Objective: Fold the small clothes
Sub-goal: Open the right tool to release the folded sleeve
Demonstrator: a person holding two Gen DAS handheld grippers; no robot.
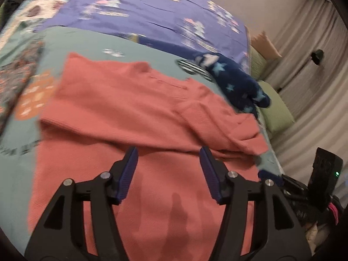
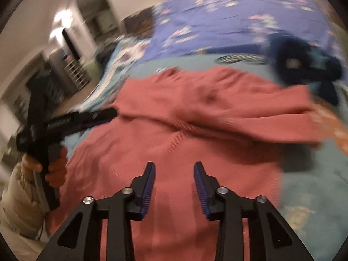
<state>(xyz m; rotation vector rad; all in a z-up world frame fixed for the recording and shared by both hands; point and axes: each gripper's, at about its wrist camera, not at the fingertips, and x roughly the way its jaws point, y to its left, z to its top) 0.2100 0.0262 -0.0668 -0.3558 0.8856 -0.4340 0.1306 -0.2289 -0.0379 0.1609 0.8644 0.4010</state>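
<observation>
pink garment (image 1: 134, 113) lies spread on the bed (image 1: 121, 43), over the teal blanket (image 1: 19, 141), w/ one sleeve folded across its middle toward the bed's right edge in the left wrist view. left claw (image 1: 168, 152) hovers over the garment's near part, jaws spread, nothing btwn them. right claw (image 2: 174, 165) also above the garment, jaws apart & empty. in the right wrist view the left claw shows at the left side, held by a hand (image 2: 52, 167) in a puffy light sleeve (image 2: 17, 198), tips at the garment's left edge. a navy star-print item (image 1: 237, 82) sits near the bed's far right edge, just beyond the garment. purple patterned sheet (image 1: 152, 15) covers the far part of the bed. both views blurred.
</observation>
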